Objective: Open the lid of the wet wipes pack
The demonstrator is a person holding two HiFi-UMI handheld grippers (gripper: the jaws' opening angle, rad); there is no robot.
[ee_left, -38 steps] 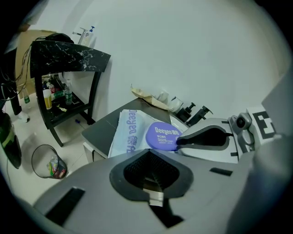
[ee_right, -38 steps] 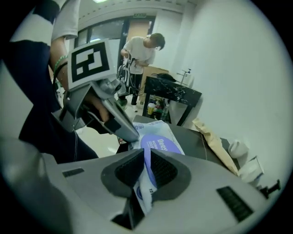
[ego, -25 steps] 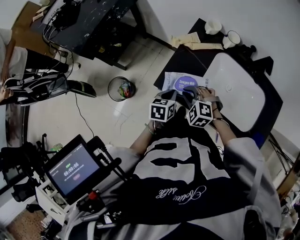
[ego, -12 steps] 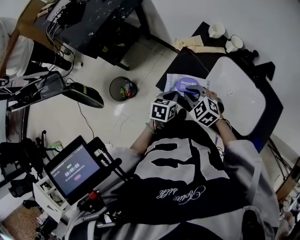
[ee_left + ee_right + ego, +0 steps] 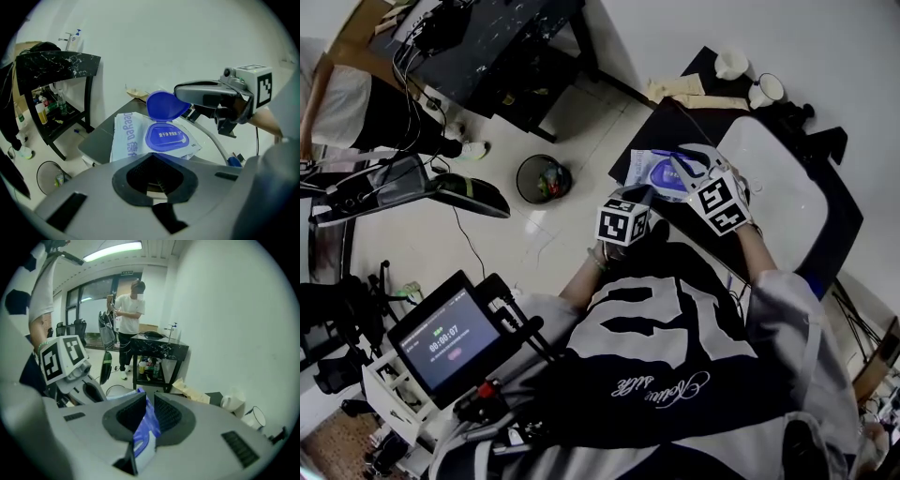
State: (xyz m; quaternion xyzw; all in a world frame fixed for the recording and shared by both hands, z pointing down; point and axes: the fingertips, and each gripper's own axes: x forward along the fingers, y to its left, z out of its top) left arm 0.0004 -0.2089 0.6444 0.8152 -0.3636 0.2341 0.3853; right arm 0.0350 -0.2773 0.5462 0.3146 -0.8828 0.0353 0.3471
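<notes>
From the head view, the wet wipes pack [image 5: 641, 160] lies on the dark table [image 5: 675, 117] beside a white basin [image 5: 773, 183]. My left gripper [image 5: 643, 194] sits at the pack's near edge, and my right gripper [image 5: 680, 167] reaches over the pack's top.

In the left gripper view, my jaws are closed to their tips on a sliver of white at the near edge of the pack [image 5: 126, 136]. Beyond them the blue lid [image 5: 163, 105] stands tilted up off its blue opening, its edge in the tips of my right gripper [image 5: 183, 96].

In the right gripper view, my jaws are nearly together, pinching the blue lid [image 5: 149, 420] on edge between the ribbed pads.
</notes>
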